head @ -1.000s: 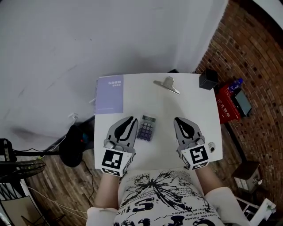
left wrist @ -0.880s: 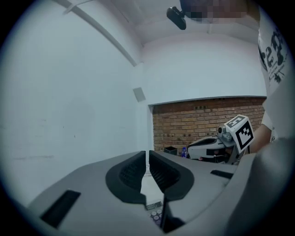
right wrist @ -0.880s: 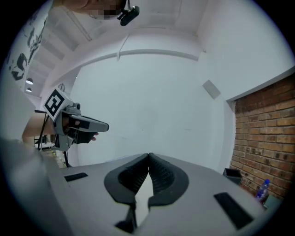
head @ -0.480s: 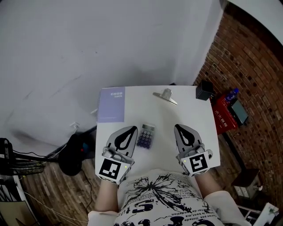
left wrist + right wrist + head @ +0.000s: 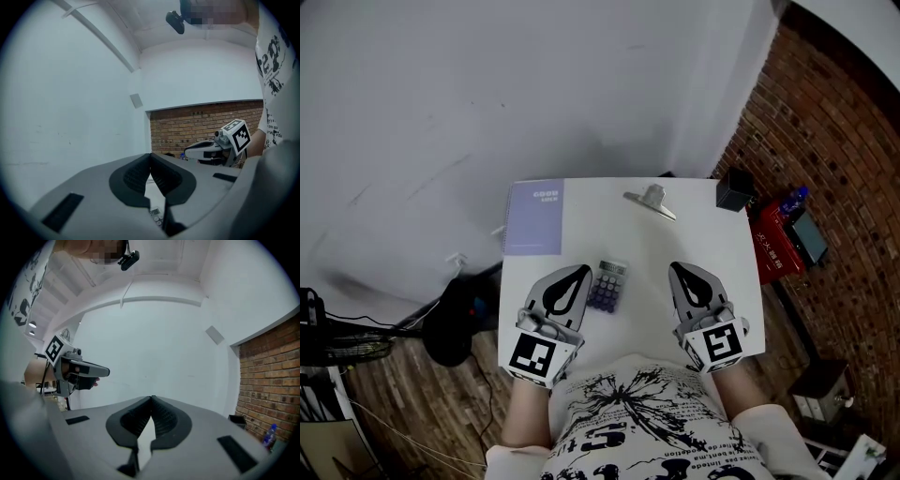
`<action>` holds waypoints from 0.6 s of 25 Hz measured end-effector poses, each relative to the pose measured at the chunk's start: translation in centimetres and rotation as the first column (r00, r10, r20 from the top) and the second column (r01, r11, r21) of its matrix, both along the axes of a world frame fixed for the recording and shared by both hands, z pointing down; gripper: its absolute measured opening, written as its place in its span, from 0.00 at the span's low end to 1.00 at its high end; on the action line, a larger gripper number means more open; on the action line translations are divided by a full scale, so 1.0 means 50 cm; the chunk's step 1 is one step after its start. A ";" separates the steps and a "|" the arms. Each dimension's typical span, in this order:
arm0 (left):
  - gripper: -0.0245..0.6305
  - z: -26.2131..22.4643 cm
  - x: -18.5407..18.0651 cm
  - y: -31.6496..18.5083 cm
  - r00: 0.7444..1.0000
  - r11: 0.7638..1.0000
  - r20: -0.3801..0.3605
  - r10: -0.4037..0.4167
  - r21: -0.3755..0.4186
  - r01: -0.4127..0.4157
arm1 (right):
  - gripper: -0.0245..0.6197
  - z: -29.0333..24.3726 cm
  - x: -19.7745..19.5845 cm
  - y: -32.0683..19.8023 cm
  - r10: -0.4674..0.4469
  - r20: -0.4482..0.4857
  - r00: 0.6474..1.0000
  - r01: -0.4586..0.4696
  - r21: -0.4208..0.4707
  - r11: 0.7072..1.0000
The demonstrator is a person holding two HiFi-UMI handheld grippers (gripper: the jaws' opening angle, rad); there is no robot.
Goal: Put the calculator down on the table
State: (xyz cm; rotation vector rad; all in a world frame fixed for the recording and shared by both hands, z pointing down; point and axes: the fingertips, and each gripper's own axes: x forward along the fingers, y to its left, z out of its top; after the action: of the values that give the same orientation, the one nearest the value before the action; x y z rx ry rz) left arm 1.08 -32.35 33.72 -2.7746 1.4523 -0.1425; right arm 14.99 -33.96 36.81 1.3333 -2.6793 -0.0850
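Your left gripper [image 5: 150,158] has its jaws shut tight, tip against tip, and there is nothing between them. Your right gripper [image 5: 151,400] is the same, with its jaws pressed together and nothing in them.

Both grippers point forward over the near edge of the white table [image 5: 675,234], one on each side and well apart from each other.

The calculator [image 5: 607,285] lies flat on the table between them. It sits just beside the tip of your left gripper, on the inner side, and it does not look like they touch. It is farther from your right gripper. Its little screen is at the far end and its purple buttons face you. In the left gripper view, a small bit of it shows below the closed jaws.

Farther out, a purple notebook [image 5: 534,218] lies at the far left corner of the table. A small silver clip [image 5: 652,201] lies near the far edge. A black box [image 5: 733,191] is by the far right corner, and I cannot tell if it stands on the table. A red thing [image 5: 772,242] and a blue bottle [image 5: 794,199] are lower down, past the right side.
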 end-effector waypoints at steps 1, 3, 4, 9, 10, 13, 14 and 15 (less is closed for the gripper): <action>0.06 0.008 -0.001 -0.001 1.000 1.000 0.013 0.000 -0.016 0.000 | 0.06 0.000 0.001 -0.003 -0.001 0.002 1.000 0.001 -0.002 1.000; 0.06 0.013 -0.001 -0.005 1.000 0.999 0.016 -0.005 -0.035 0.006 | 0.06 0.001 0.003 -0.008 -0.003 0.006 1.000 0.003 -0.005 1.000; 0.06 0.015 0.001 -0.006 1.000 0.999 0.013 -0.007 -0.040 0.007 | 0.06 0.002 0.006 -0.011 -0.002 0.010 1.000 0.002 -0.008 1.000; 0.06 0.021 0.020 -0.010 1.000 0.998 0.007 0.005 -0.056 -0.004 | 0.06 0.013 0.023 -0.019 0.009 0.024 1.000 -0.009 -0.030 1.000; 0.06 0.022 0.022 -0.011 1.000 0.998 0.006 0.004 -0.057 -0.004 | 0.06 0.016 0.026 -0.020 0.009 0.024 1.000 -0.008 -0.034 0.999; 0.06 0.026 0.029 -0.013 1.000 0.998 0.001 -0.001 -0.063 0.001 | 0.06 0.026 0.035 -0.020 0.015 0.027 1.000 -0.014 -0.050 0.999; 0.06 0.028 0.033 -0.013 1.000 0.998 0.001 -0.001 -0.066 0.001 | 0.06 0.028 0.040 -0.020 0.017 0.025 1.000 -0.016 -0.053 0.998; 0.06 0.030 0.037 -0.013 1.000 0.998 0.003 0.000 -0.068 0.001 | 0.06 0.029 0.043 -0.019 0.018 0.021 1.000 -0.017 -0.054 0.998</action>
State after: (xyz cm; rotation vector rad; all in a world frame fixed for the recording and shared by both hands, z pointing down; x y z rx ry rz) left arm 2.91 -32.98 35.21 -2.8254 1.4748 -0.1996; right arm 17.16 -34.93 38.27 1.3493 -2.6673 0.0039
